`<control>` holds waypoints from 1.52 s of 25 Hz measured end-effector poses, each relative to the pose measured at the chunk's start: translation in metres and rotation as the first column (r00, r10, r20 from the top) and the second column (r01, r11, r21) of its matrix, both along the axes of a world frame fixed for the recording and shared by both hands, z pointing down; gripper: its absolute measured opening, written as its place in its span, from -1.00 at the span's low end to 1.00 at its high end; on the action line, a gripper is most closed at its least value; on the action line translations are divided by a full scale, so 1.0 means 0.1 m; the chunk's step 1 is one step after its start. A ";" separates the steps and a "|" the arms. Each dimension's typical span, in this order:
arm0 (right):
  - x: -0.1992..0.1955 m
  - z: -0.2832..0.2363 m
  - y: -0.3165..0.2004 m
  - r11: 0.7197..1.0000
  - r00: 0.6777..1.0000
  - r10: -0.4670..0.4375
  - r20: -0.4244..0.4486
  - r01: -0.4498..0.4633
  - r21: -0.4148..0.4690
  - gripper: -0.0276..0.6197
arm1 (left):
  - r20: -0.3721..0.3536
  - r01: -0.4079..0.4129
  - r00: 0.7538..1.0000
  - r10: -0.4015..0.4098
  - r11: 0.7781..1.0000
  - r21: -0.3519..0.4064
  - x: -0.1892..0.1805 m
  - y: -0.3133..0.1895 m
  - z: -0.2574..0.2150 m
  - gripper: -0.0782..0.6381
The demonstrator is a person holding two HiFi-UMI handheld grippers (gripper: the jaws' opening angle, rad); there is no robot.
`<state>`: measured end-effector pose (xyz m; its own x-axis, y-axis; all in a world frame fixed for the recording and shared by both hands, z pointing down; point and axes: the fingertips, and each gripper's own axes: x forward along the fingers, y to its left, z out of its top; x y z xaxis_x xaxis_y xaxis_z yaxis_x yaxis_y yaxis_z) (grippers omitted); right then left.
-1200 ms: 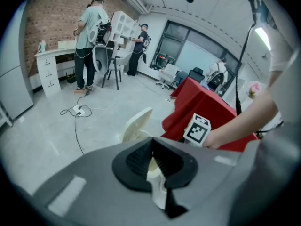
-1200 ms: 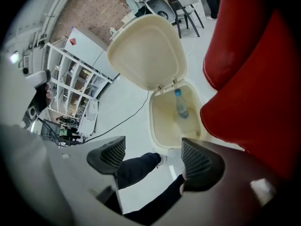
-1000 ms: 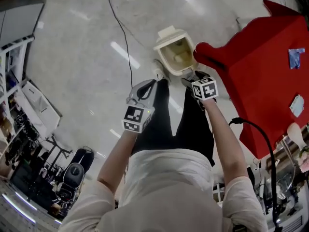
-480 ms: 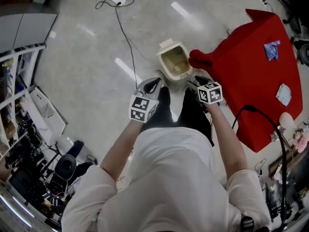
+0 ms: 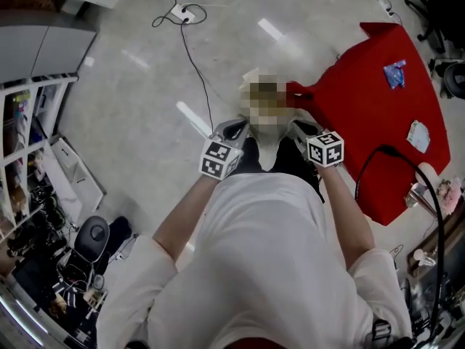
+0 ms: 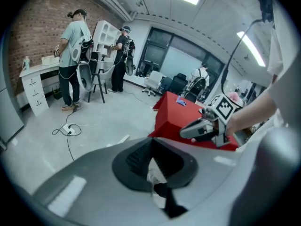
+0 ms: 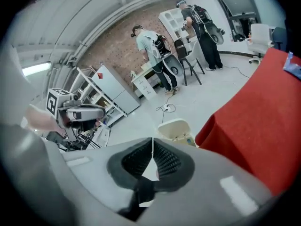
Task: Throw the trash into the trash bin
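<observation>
In the head view we hold the left gripper (image 5: 234, 128) and the right gripper (image 5: 299, 127) side by side in front of the body. Neither carries anything, while a blue scrap (image 5: 394, 73) and a pale scrap (image 5: 418, 134) lie on the red table (image 5: 363, 122), well apart from both. A reach across could catch the black cable (image 5: 396, 151) arching beside the table's edge. In the left gripper view the jaws meet at their tips with nothing clamped. If we arrive at a flat scrap like that, we judge we would shove it along the cloth instead of picking it up. In the right gripper view the jaws have just been closing and stand together with nothing between them. The trash bin (image 7: 176, 128) stands open on the floor just beside the table's corner (close to our feet, too). A careless step could tip it, and a light scrap let go from high up could drift past its mouth.
</observation>
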<state>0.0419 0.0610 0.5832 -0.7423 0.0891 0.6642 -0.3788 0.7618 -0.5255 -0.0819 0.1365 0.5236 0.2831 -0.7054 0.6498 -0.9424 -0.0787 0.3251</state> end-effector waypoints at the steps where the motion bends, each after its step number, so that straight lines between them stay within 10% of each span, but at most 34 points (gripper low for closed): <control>1: 0.00 -0.06 0.01 1.000 1.000 -0.002 0.009 0.002 0.006 -0.91 | -0.005 -0.002 1.000 0.002 1.000 0.000 0.01 0.01 -0.04 -0.77; 38: 0.25 -0.60 -0.32 0.999 0.995 -0.025 0.094 0.022 0.034 -0.91 | 0.002 -0.052 0.999 0.052 0.998 0.042 0.31 -0.48 -0.40 -0.77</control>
<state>0.0672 0.0291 0.5235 -0.7999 0.0868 0.5938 -0.3101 0.7873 -0.5329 -0.0511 0.0884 0.4838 0.3195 -0.7163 0.6203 -0.9370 -0.1416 0.3192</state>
